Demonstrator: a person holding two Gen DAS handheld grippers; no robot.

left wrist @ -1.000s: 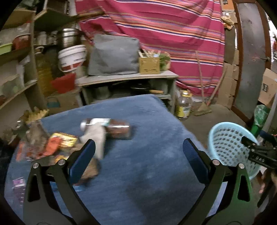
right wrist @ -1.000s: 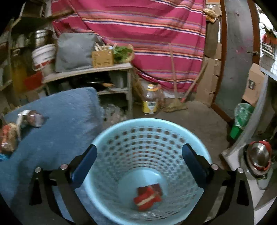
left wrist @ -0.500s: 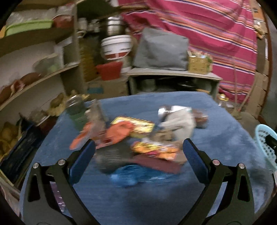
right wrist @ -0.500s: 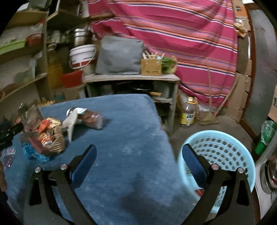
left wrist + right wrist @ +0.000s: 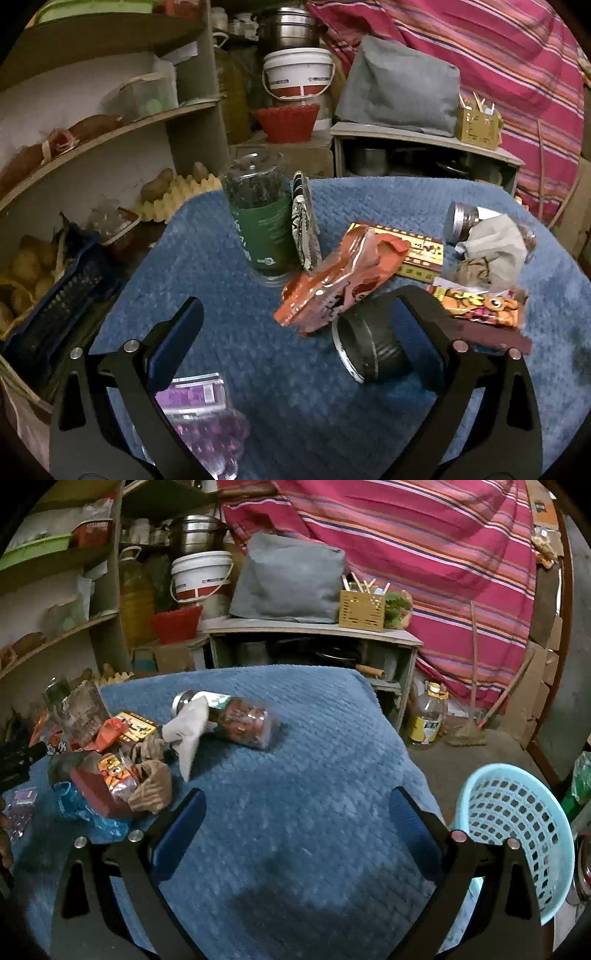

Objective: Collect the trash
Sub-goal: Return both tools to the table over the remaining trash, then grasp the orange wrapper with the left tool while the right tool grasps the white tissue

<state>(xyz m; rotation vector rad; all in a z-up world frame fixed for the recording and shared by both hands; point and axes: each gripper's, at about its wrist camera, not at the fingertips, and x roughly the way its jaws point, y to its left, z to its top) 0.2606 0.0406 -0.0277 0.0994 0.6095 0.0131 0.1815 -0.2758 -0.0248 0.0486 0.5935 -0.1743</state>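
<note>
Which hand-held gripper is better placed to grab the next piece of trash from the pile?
Left. The left hand-held gripper is open right at the orange wrapper and dark can; the right hand-held gripper faces bare blue cloth, away from the pile.

white bucket (image 5: 298, 75), grey cushion (image 5: 290, 581), striped cloth (image 5: 424, 542), oil bottle (image 5: 427, 718)

The right gripper (image 5: 297, 814) hangs wide open over the blue cloth (image 5: 295, 830), its jaws gripping nothing. Beyond the gripper a clear jar (image 5: 229, 718) lies on its side on the cloth, a pale tissue (image 5: 188, 731) draped across it. Left of the jar sits a heap of wrappers (image 5: 110, 768), with a blue plastic bag (image 5: 79, 806) at its near edge. Right of the cloth, lower down, stands a light blue basket (image 5: 517, 830).
</note>
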